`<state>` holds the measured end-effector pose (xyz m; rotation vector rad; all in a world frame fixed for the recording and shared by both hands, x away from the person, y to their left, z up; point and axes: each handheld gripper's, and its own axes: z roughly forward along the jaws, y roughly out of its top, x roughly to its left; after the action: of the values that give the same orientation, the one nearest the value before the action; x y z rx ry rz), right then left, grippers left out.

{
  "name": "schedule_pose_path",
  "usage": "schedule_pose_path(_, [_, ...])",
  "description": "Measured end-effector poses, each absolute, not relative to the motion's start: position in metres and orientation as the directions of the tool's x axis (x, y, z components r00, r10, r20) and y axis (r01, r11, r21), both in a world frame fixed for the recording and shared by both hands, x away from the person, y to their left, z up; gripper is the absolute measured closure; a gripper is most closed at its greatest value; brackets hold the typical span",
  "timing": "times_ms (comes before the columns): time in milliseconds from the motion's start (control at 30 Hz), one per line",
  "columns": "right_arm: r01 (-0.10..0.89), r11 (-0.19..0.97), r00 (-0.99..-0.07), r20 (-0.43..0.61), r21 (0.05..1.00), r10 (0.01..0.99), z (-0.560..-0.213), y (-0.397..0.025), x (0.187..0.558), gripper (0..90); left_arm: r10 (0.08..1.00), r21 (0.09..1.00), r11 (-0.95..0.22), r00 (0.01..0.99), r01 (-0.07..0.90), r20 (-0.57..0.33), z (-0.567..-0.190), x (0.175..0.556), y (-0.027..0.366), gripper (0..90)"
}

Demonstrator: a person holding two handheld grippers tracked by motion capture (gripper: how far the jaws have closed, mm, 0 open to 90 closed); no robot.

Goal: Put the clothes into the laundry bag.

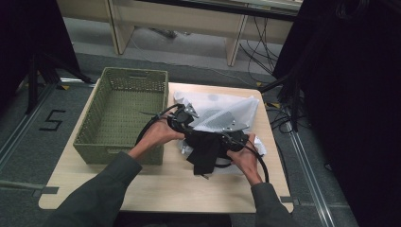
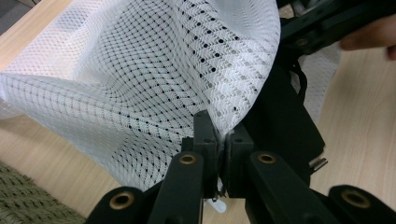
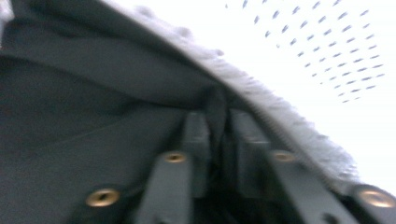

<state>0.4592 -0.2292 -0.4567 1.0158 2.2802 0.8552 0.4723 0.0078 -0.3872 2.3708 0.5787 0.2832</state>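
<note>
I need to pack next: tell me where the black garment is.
In the high view, the black garment lies at the table's right-centre, at the white mesh bag's near edge, right of the green basket.

1. A light wooden table (image 1: pixel 156 187) carried everything.
2. A green woven basket (image 1: pixel 124 113) sat on its left half.
3. A white mesh bag (image 1: pixel 226 109) lay just beside it, with a black garment (image 1: pixel 204 151) at the bag's near edge.

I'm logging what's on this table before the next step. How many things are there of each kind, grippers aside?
White mesh bags: 1, the white mesh bag, its edge pinched by the left gripper.
Black garments: 1, the black garment, a fold clamped in the right gripper.
Green woven baskets: 1, the green woven basket.
Total: 3
</note>
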Motion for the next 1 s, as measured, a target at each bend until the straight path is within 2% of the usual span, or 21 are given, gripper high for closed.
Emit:
schedule_pose_path(67, [0.447, 0.530, -0.624, -0.174, 0.721, 0.762, -0.444, -0.232, 0.446, 54.5, 0.475, 0.659, -0.676, 0.879, 0.330, 0.047, -0.387, 0.473, 0.007, 85.7])
schedule_pose_path(200, [0.429, 0.575, -0.664, -0.188, 0.697, 0.724, -0.434, -0.235, 0.423, 46.9, 0.489, 0.665, -0.664, 0.872, 0.342, 0.040, -0.388, 0.473, 0.008, 85.4])
schedule_pose_path(300, [0.410, 0.610, -0.690, -0.207, 0.678, 0.694, -0.429, -0.235, 0.412, 46.1, 0.488, 0.666, -0.663, 0.872, 0.341, 0.040, -0.387, 0.473, 0.009, 85.1])
schedule_pose_path(367, [0.400, 0.598, -0.720, -0.166, 0.695, 0.674, -0.420, -0.228, 0.391, 44.1, 0.491, 0.668, -0.660, 0.870, 0.345, 0.035, -0.386, 0.473, 0.009, 84.9])
schedule_pose_path(500, [0.369, 0.612, -0.781, -0.124, 0.700, 0.612, -0.418, -0.215, 0.374, 44.2, 0.490, 0.664, -0.663, 0.871, 0.345, 0.037, -0.387, 0.473, 0.009, 84.8])
schedule_pose_path(533, [0.347, 0.620, -0.831, -0.076, 0.704, 0.551, -0.423, -0.200, 0.365, 43.8, 0.489, 0.667, -0.661, 0.872, 0.343, 0.036, -0.387, 0.473, 0.009, 84.8])
schedule_pose_path(633, [0.348, 0.626, -0.859, -0.030, 0.698, 0.511, -0.433, -0.180, 0.356, 42.9, 0.487, 0.663, -0.666, 0.873, 0.343, 0.037, -0.387, 0.473, 0.009, 84.7])
schedule_pose_path(800, [0.351, 0.686, -0.908, 0.055, 0.637, 0.414, -0.465, -0.148, 0.346, 40.0, 0.485, 0.663, -0.666, 0.874, 0.343, 0.035, -0.387, 0.473, 0.010, 84.9])
schedule_pose_path(867, [0.334, 0.731, -0.922, 0.044, 0.595, 0.385, -0.480, -0.140, 0.344, 36.8, 0.503, 0.673, -0.646, 0.864, 0.360, 0.021, -0.387, 0.472, 0.009, 85.0])
schedule_pose_path(900, [0.334, 0.743, -0.923, 0.042, 0.580, 0.382, -0.487, -0.137, 0.342, 35.5, 0.482, 0.660, -0.671, 0.875, 0.338, 0.041, -0.385, 0.474, 0.011, 85.0])
schedule_pose_path(933, [0.303, 0.794, -0.937, 0.011, 0.527, 0.350, -0.497, -0.134, 0.341, 35.3, 0.482, 0.662, -0.669, 0.875, 0.338, 0.040, -0.385, 0.474, 0.011, 85.2])
schedule_pose_path(967, [0.303, 0.794, -0.937, 0.011, 0.527, 0.350, -0.497, -0.134, 0.341, 35.3, 0.482, 0.662, -0.669, 0.875, 0.338, 0.040, -0.385, 0.474, 0.011, 85.2])
schedule_pose_path(1000, [0.288, 0.792, -0.931, -0.037, 0.538, 0.364, -0.495, -0.136, 0.342, 61.5, 0.484, 0.661, -0.669, 0.874, 0.340, 0.040, -0.385, 0.474, 0.011, 85.3])
